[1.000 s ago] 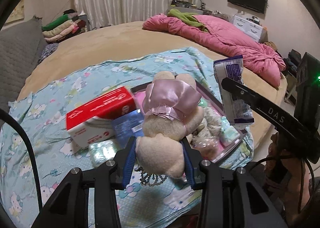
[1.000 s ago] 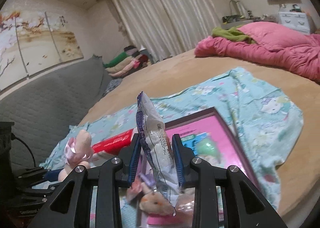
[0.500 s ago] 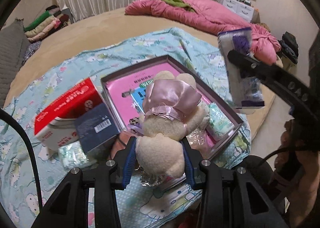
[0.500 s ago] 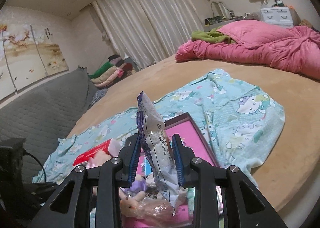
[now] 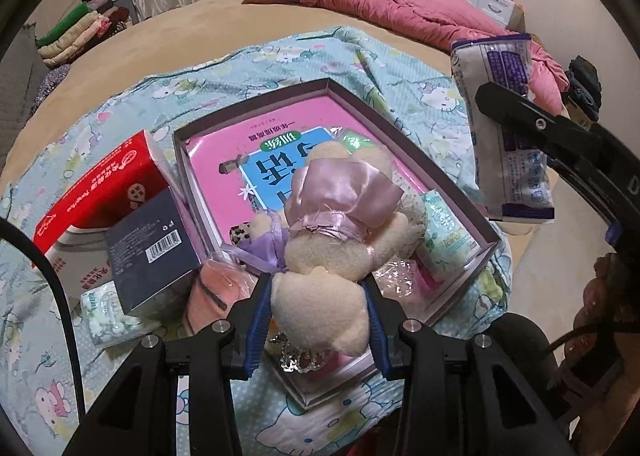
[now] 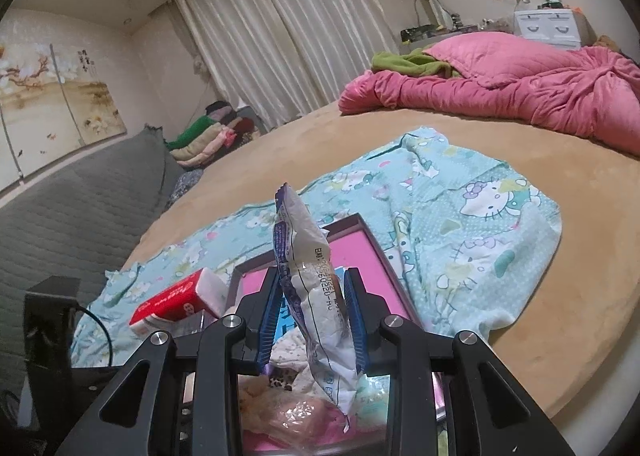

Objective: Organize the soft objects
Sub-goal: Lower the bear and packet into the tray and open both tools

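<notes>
The left tool (image 5: pixel 318 320) is tilting steeply downward, its blue pads (image 5: pixel 256 320) clamping a load. The right tool (image 6: pixel 312 316) is pointing shallower, likewise gripping, a hand (image 5: pixel 600 320) holding it.

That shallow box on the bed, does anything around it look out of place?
The dark blue carton sits tilted, propped between the red tissue box and the shallow box's wall, partly over a small tissue pack. Nothing looks spilled or damaged.
</notes>
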Available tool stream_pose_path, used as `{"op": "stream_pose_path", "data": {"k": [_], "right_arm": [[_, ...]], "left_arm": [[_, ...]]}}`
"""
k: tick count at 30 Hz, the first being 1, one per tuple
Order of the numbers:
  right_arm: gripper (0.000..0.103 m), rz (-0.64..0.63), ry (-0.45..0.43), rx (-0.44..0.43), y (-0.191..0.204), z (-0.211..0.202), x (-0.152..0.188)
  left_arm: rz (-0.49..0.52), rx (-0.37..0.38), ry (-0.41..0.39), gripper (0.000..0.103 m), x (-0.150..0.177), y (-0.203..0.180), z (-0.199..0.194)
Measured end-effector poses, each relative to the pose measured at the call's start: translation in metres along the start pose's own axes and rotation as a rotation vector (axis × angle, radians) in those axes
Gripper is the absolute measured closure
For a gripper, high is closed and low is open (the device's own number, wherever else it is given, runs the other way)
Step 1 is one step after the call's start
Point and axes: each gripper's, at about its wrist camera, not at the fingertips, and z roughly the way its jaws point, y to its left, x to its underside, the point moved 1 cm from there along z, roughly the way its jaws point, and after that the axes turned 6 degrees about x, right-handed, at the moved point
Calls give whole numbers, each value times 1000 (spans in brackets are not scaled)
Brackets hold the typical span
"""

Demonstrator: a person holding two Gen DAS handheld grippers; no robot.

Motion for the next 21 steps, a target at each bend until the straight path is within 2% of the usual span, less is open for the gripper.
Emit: {"op": "stream_pose_path", "data": {"k": [21], "right_arm": [[71,-50,75,18,3,24,12]], "left_arm": [[-11,10,17,60,2,5,14]]}}
